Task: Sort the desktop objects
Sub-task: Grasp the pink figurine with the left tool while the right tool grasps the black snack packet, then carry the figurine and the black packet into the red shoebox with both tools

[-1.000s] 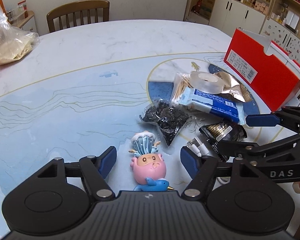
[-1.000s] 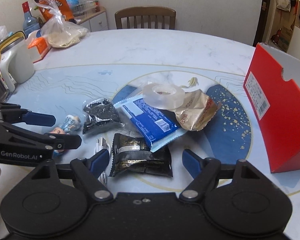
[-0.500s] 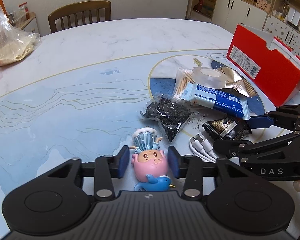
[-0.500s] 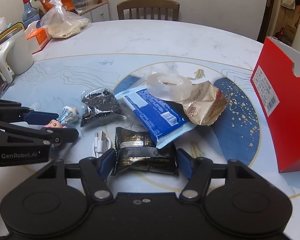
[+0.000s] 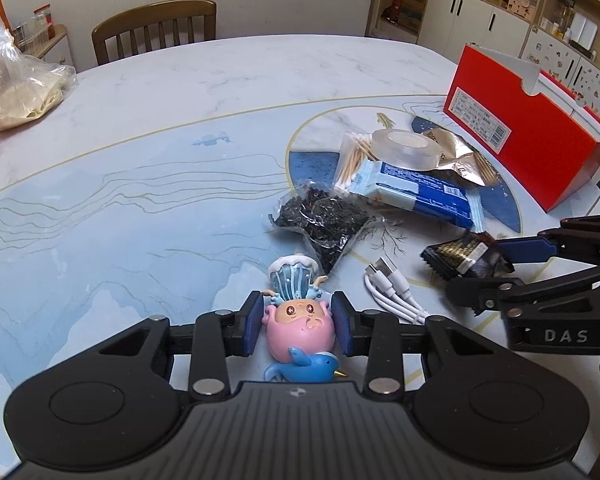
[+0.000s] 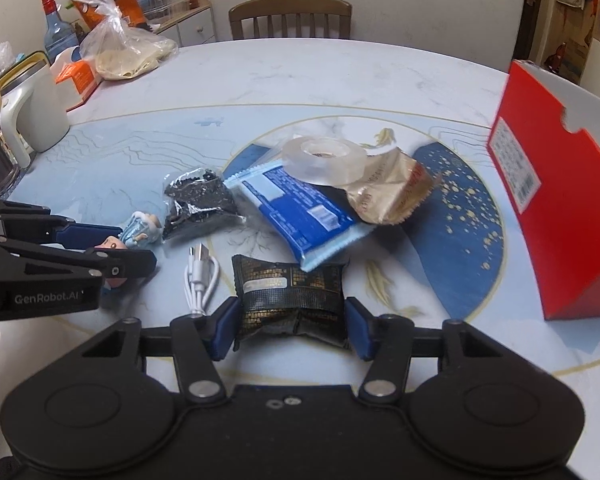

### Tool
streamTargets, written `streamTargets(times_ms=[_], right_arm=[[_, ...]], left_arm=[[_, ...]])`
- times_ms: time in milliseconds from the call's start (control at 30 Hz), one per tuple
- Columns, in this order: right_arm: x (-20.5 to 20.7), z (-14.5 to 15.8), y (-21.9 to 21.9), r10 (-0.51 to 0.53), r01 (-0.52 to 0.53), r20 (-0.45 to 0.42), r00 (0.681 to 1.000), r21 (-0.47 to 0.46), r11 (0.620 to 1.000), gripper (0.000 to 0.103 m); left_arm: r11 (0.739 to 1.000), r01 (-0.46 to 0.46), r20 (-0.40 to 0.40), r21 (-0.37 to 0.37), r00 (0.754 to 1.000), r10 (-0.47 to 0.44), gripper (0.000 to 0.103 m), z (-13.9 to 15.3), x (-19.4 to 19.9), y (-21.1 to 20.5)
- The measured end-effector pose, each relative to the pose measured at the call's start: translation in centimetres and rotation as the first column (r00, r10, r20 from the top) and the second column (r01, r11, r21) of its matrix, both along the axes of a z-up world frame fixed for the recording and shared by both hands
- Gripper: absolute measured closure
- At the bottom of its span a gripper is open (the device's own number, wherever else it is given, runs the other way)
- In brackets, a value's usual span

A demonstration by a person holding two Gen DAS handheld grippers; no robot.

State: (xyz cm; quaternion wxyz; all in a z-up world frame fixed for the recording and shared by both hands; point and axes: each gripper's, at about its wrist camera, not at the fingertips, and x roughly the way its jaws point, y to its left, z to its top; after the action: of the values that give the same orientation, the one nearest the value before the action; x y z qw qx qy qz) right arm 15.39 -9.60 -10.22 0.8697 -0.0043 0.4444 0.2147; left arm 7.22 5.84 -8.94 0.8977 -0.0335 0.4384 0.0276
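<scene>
On the table [image 5: 220, 80], left gripper [image 5: 298, 330] had closed from wide apart onto the pink figurine [image 5: 300, 328]; right gripper [image 6: 292, 328] likewise clamped the black packet [image 6: 290, 296]. Both grasps secured; lifting probably next.

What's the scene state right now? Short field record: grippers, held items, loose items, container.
left gripper: shut on pink figurine, figurine on table
right gripper: shut on black snack packet
loose items: white cable, dark tea bag, blue packet
stacked: tape roll on blue packet and gold packet
container: red box, far right, open
</scene>
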Motion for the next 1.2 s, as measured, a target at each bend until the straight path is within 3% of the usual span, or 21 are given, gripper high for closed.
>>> streamTargets(times_ms=[567,1200], right_arm=[[-2.4,2.2,-4.4,-0.064,0.063,0.012,0.998,0.019,0.998,0.049],[-3.4,8.4,-11.8,-0.130,0.127,0.082,0.988,0.040,0.991,0.049]], left_arm=[[0.998,0.056,0.002,-0.018,0.998,-0.056,0.068,2.8,-0.8,-2.9],[0.979,0.202,0.079,-0.024,0.977,-0.199,0.068,9.0,0.7,-9.2]])
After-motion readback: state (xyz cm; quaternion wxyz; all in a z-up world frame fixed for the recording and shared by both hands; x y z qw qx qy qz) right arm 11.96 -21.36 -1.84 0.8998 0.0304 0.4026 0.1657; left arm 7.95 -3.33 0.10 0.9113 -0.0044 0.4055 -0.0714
